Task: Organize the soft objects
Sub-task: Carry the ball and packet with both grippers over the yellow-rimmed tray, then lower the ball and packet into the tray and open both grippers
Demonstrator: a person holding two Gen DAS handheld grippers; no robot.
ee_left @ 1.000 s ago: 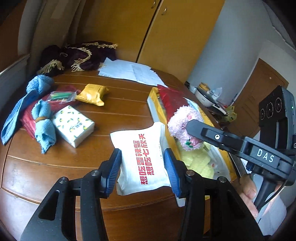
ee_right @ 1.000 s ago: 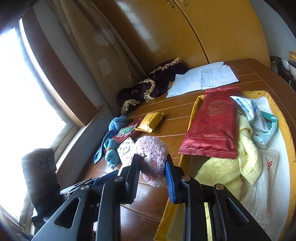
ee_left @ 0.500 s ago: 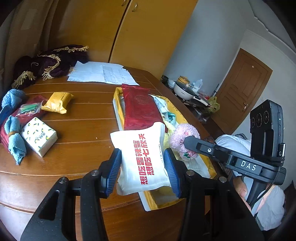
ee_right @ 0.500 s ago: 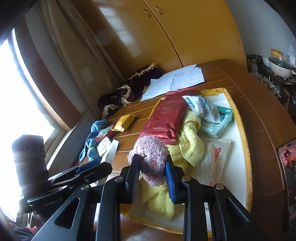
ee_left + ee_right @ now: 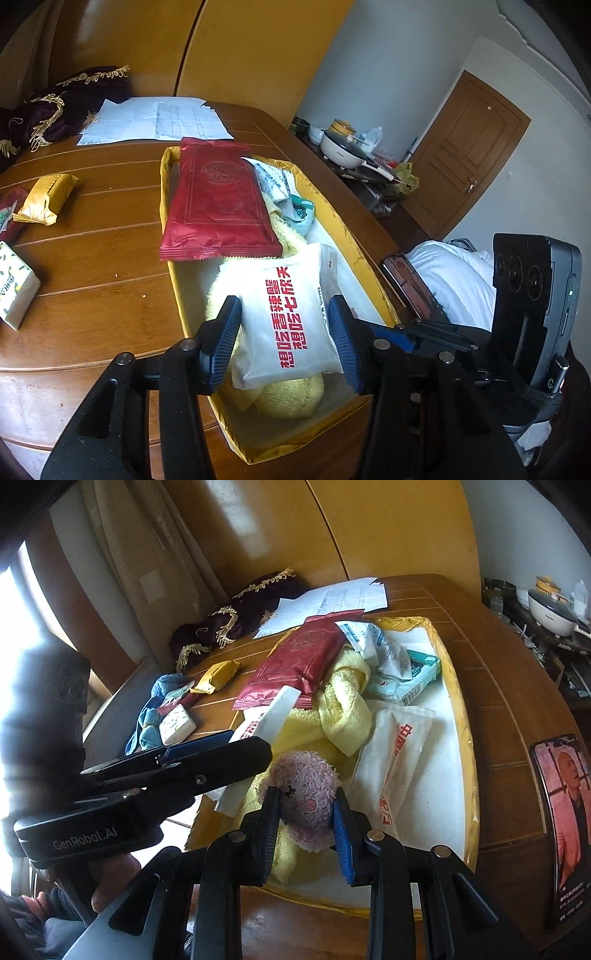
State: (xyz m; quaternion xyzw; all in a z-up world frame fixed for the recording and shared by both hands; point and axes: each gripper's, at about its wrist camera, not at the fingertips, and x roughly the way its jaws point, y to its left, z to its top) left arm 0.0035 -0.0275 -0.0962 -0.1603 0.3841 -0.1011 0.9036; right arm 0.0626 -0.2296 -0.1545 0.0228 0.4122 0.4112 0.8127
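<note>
My left gripper (image 5: 284, 343) is shut on a white packet with red characters (image 5: 286, 321). It hangs over the near end of the yellow-rimmed tray (image 5: 176, 284), just above a yellow towel (image 5: 291, 400). In the right wrist view my right gripper (image 5: 304, 821) is shut on a pink plush toy (image 5: 306, 794), low over the same yellow towel (image 5: 343, 709) in the tray (image 5: 464, 738). The left gripper's body (image 5: 177, 768) crosses that view from the left, and the white packet (image 5: 271, 716) sticks out past it. A red packet (image 5: 218, 206) lies across the tray's far left rim.
The tray also holds a teal tissue pack (image 5: 410, 679) and a flat white bag (image 5: 397, 760). A phone (image 5: 565, 812) lies right of the tray. On the table's left are a yellow packet (image 5: 46, 199), a tissue pack (image 5: 14, 291), blue towels (image 5: 151, 723), papers (image 5: 155, 122) and dark velvet cloth (image 5: 55, 99).
Both grippers swung right from the open tabletop to over the tray and came lower, the left still carrying the white packet and the right still carrying the pink plush toy.
</note>
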